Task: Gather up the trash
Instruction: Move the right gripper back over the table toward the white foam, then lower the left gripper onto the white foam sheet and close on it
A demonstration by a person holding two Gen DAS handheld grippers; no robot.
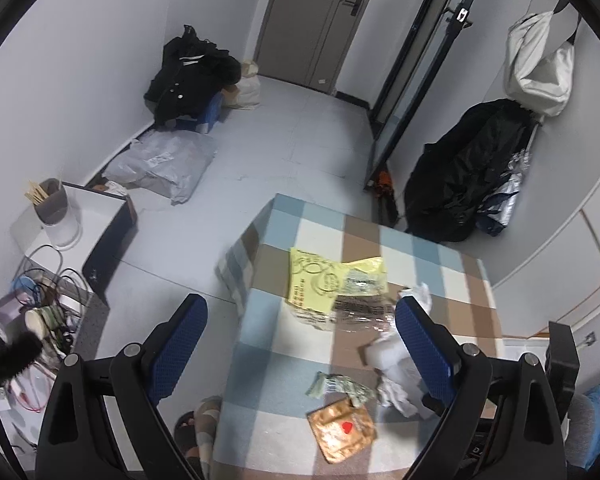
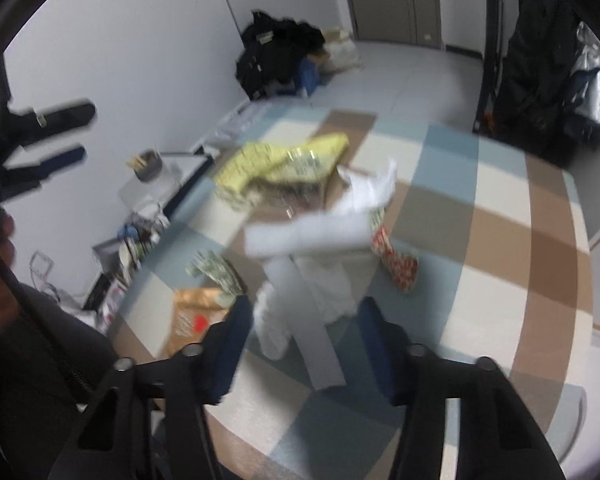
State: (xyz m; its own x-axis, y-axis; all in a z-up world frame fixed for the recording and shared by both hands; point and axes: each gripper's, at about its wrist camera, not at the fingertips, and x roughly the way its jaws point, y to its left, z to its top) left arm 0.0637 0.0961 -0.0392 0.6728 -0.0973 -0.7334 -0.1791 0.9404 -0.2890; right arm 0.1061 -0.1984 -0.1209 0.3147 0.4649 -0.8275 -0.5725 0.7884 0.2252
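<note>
- Two views, left wrist first: the left gripper (image 1: 300, 344) hangs with jaws spread wide and empty above the near edge of the checked counter (image 1: 440, 248). The trash lies in the lower centre of the frame: a yellow wrapper (image 1: 320, 276), a green packet (image 1: 336, 386), a tan packet (image 1: 342, 428) and white paper (image 1: 396, 376). The paper sits toward the right-hand finger, low in the frame.
- Right wrist view (blurred): the right gripper (image 2: 300, 344) has its jaws spread, and the white paper (image 2: 312, 256) lies directly ahead, its lower strip running between the fingers toward the camera. No contact can be made out. The right gripper appears the nearer to the paper, so a short advance and closure seems to be what remains.
</note>
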